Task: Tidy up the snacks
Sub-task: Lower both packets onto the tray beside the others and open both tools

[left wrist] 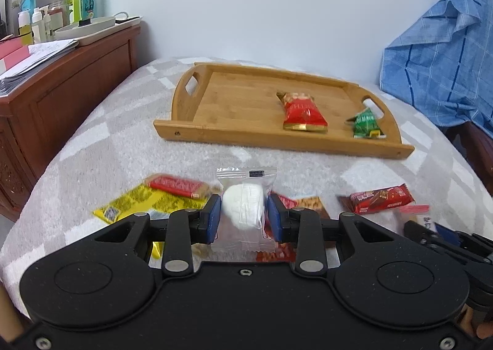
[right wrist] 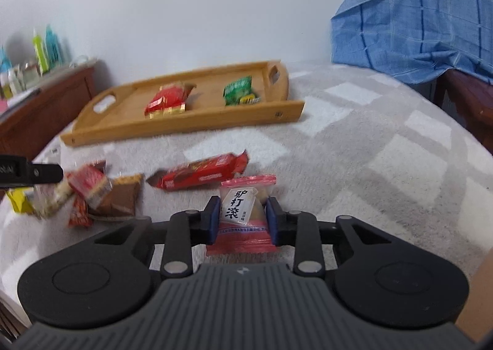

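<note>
My left gripper (left wrist: 244, 215) is shut on a clear-wrapped white round snack (left wrist: 243, 207), held above the pile of snacks on the blanket. My right gripper (right wrist: 243, 217) is shut on a pink-edged packet with black characters (right wrist: 242, 211); its blue pads press both sides. A wooden tray (left wrist: 215, 134) lies further back on the blanket and holds a red packet (left wrist: 303, 113) and a green packet (left wrist: 366, 123). In the right wrist view the same tray (right wrist: 185, 130) shows the red packet (right wrist: 168, 99) and green packet (right wrist: 238, 91).
Loose snacks lie on the grey checked blanket: a yellow packet (left wrist: 138, 205), a red bar (left wrist: 178, 185), a red chocolate wrapper (left wrist: 380, 199), (right wrist: 203, 171), and a brown packet (right wrist: 120, 199). A wooden cabinet (left wrist: 61, 97) with bottles stands left. Blue cloth (left wrist: 440, 51) hangs right.
</note>
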The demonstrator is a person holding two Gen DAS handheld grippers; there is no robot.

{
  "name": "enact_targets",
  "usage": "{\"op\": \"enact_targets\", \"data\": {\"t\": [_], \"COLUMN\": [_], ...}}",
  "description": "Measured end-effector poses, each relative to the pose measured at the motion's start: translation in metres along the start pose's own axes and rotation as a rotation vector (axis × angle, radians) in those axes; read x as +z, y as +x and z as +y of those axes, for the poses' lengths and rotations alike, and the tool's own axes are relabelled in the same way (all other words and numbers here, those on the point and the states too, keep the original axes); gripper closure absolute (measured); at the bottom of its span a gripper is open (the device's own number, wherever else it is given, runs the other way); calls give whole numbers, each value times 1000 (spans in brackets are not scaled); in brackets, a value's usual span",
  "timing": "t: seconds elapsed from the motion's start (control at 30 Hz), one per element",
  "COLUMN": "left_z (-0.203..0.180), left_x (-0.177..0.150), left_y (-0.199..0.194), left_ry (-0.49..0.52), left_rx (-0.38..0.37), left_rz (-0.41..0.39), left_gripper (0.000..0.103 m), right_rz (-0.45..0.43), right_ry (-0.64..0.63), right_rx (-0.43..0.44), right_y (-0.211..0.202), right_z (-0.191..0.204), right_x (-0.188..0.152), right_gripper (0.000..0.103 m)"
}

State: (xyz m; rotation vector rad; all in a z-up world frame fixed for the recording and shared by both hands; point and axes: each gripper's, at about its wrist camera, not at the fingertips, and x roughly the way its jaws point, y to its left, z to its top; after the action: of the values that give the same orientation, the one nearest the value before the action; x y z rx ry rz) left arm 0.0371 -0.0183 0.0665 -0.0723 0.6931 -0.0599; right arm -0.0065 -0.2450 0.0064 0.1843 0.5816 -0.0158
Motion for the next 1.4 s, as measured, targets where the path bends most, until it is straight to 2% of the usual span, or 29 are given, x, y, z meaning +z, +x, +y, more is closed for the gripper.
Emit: {"op": "enact_targets", "data": {"t": [0.17, 0.27, 0.5, 0.67, 0.97, 1.4], "left_z": [2, 3, -1, -5, -6, -14], "left_x": [20, 36, 77, 99, 118, 116], "left_y": [3, 7, 29, 61, 121, 160], "left_ry": [8, 6, -3, -17, -43, -21], "left_rx": [7, 4, -4, -12, -18, -22], "left_rz": [-25, -32, -43, -18, 37, 77], "left_gripper": [72, 72, 72, 72, 72, 72], "right_rz": [-151, -168, -117, -78, 35, 49], "right_ry": [19, 40, 115, 124, 170, 110], "right_rx": [-30, 24, 191, 236, 231, 210], "right_y": [-12, -3, 41, 77, 128, 144], "right_z": [-1, -2, -2, 5, 2, 13], "right_x": [14, 36, 88, 113, 121, 118], "right_gripper": [68, 68, 68, 68, 68, 67]}}
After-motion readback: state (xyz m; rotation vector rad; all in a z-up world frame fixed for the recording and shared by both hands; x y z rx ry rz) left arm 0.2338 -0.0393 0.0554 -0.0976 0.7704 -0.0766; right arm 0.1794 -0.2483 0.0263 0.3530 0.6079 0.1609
